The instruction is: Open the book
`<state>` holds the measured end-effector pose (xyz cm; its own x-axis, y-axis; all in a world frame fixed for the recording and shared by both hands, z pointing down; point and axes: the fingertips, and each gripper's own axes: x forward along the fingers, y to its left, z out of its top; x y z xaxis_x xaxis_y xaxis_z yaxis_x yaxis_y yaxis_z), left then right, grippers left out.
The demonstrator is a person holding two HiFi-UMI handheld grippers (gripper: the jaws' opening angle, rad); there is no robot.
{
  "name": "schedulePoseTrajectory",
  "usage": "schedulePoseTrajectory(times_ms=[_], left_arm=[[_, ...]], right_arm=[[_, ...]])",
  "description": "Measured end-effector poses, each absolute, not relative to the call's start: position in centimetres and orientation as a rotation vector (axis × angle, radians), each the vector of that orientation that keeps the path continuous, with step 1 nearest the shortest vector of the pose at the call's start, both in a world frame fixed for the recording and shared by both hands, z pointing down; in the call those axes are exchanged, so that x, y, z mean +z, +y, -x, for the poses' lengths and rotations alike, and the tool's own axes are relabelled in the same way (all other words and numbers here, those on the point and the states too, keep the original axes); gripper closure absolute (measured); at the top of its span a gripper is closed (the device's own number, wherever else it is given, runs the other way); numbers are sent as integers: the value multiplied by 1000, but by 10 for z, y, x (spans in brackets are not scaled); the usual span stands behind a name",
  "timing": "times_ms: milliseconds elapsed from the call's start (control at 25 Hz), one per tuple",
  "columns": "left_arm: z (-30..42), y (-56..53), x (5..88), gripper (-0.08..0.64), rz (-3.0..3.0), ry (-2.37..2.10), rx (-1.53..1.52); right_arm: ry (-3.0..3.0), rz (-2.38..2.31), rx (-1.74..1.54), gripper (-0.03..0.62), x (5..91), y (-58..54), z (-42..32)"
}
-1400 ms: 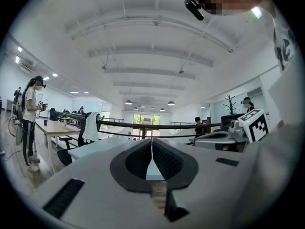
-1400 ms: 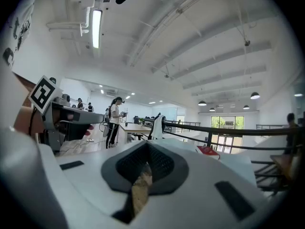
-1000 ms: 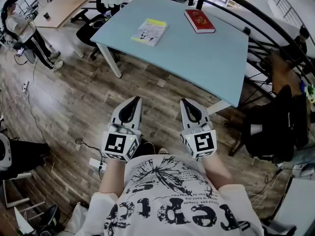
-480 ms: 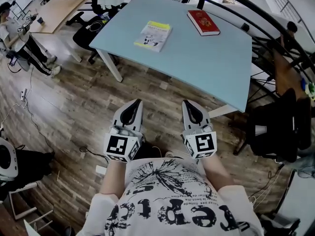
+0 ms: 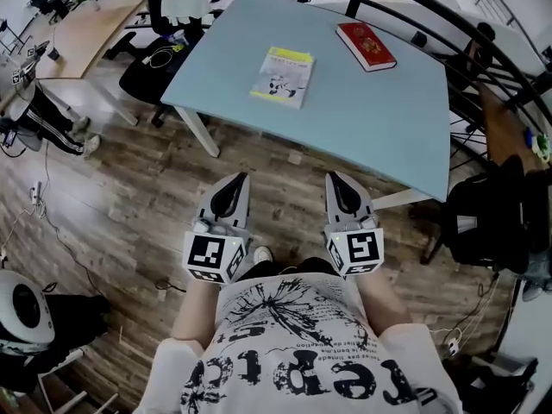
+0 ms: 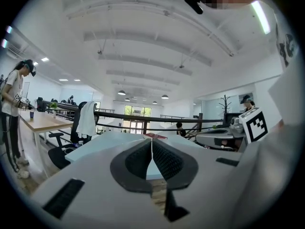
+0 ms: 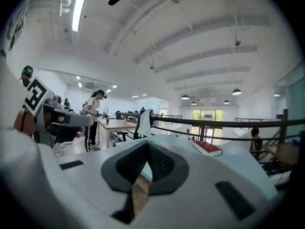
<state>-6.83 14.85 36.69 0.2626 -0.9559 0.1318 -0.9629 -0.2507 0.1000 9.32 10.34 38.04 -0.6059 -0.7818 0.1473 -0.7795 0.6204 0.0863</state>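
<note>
A red closed book (image 5: 366, 46) lies at the far right of the light-blue table (image 5: 379, 119); it shows in the right gripper view (image 7: 208, 148) too. A yellow-and-white booklet (image 5: 283, 76) lies closed near the table's middle. My left gripper (image 5: 236, 179) and right gripper (image 5: 335, 179) hang side by side over the wooden floor, short of the table's near edge. Both point at the table with jaws pressed together and nothing between them. In the left gripper view, the left gripper (image 6: 151, 144) has only a sliver of the red book (image 6: 155, 136) above its tips.
A black chair with a white cloth (image 5: 164, 24) stands at the table's left end. A curved black railing (image 5: 483, 41) runs behind the table. A dark chair (image 5: 492, 222) stands to the right. A person (image 5: 39, 115) stands at a wooden desk far left.
The table and both books have drawn nearer and shifted right in the head view as I walk forward. Both grippers keep their pose and stay shut.
</note>
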Motion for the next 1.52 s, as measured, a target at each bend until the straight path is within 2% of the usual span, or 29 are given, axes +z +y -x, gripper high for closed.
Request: schedulePoseTrajectory(times_ms=[400, 720, 1120, 1520], left_arm=[[114, 103, 381, 537, -2396, -1752, 82], [133, 15, 392, 537, -2390, -1735, 106], [101, -138, 410, 537, -2502, -1612, 269], [56, -200, 486, 535, -2544, -1284, 476]], right_arm=[[-2636, -1331, -9, 581, 393, 63, -43], [-2625, -1319, -4, 581, 406, -27, -19], [-2588, -1395, 36, 581, 415, -162, -41], [-2472, -1537, 108, 581, 432, -201, -67]])
